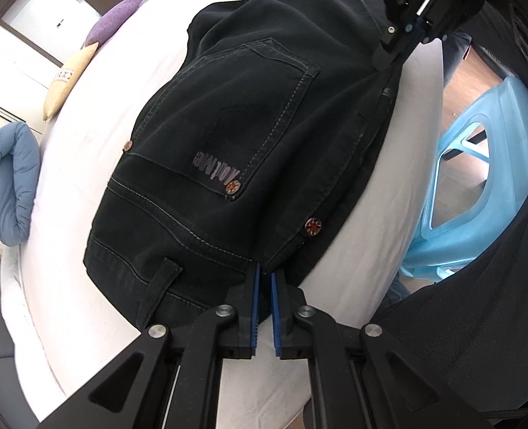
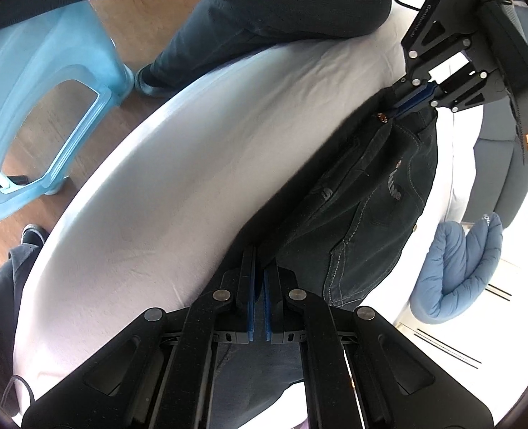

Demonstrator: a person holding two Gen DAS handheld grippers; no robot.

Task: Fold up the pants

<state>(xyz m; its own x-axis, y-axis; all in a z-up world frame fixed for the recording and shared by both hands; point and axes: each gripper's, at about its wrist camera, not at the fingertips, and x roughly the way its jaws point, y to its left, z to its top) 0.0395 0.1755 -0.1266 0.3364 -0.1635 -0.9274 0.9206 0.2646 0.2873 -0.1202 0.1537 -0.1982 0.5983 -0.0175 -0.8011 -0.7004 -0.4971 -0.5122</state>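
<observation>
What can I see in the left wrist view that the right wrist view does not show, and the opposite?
Only the left wrist view shows the purple cushion and the beige cushion at the far side of the bed. Only the right wrist view shows the person's shoe on the wooden floor. Both show the black pants on the white sheet, the blue stool, the folded blue quilt, and both grippers shut on the pants: left hand-held gripper, right hand-held gripper.

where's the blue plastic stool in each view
Left wrist: blue plastic stool at the right edge, on the wooden floor beside the bed.
Right wrist: blue plastic stool at the upper left, also off the bed's side.
Shared landmark: the black pants lying on the white sheet.
</observation>
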